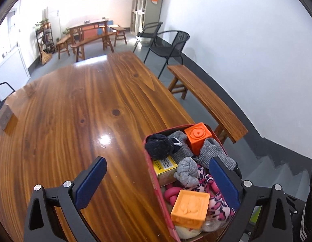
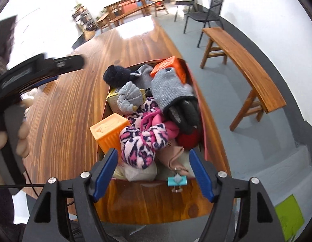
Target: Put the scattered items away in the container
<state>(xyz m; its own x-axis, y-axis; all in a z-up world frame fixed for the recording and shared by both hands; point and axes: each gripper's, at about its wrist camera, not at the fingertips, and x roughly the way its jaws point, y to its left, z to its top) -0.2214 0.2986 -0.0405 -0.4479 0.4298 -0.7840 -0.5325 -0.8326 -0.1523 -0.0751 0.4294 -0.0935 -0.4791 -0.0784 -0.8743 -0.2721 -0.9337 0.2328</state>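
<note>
A red-rimmed box (image 1: pixel 150 173) stands at the right edge of the wooden table (image 1: pixel 75 111), filled with soft items and blocks. Inside lie an orange cube (image 1: pixel 197 136), a lighter orange block (image 1: pixel 190 208), grey socks (image 1: pixel 214 154), a navy sock ball (image 1: pixel 159 146) and pink leopard-print fabric (image 2: pixel 141 145). My left gripper (image 1: pixel 158 181) is open and empty, its right finger over the box. My right gripper (image 2: pixel 153 173) is open and empty above the box's near end (image 2: pixel 205 141). A teal binder clip (image 2: pixel 177 181) sits on the near rim.
A wooden bench (image 1: pixel 206 100) runs along the table's right side, with black chairs (image 1: pixel 168 46) beyond. A small grey block (image 1: pixel 5 115) lies at the table's left edge. The left hand-held gripper (image 2: pixel 20 76) shows at the left of the right wrist view.
</note>
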